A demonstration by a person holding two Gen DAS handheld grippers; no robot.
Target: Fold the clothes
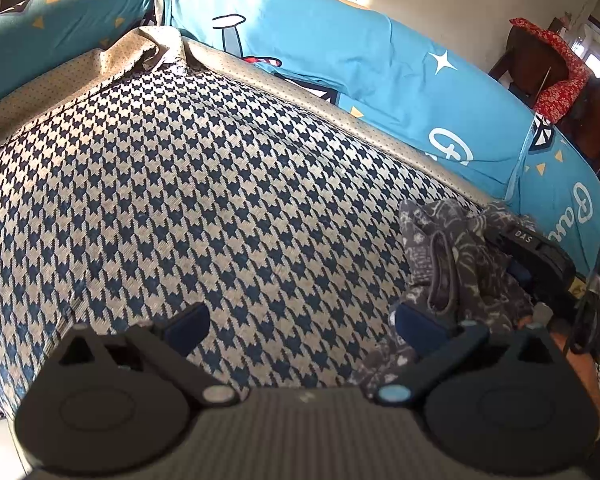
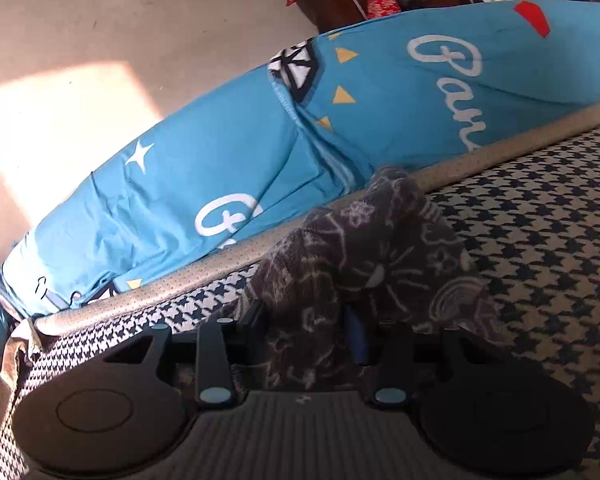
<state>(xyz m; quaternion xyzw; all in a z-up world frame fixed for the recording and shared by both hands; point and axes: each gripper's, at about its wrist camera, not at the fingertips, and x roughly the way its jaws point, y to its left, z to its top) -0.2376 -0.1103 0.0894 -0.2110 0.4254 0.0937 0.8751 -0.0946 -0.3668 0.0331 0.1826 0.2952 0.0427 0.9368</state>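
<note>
Right wrist view showed one grey patterned garment (image 2: 364, 256) bunched on the houndstooth sofa seat (image 2: 540, 240), pinched in the right tool (image 2: 312, 332); the left tool (image 1: 300, 326) gaped empty beside two blue cushions (image 2: 204, 168).

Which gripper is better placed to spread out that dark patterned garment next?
Probably left. The left gripper is open beside the dark patterned garment, free to take an edge; the right gripper is already shut on it.
</note>
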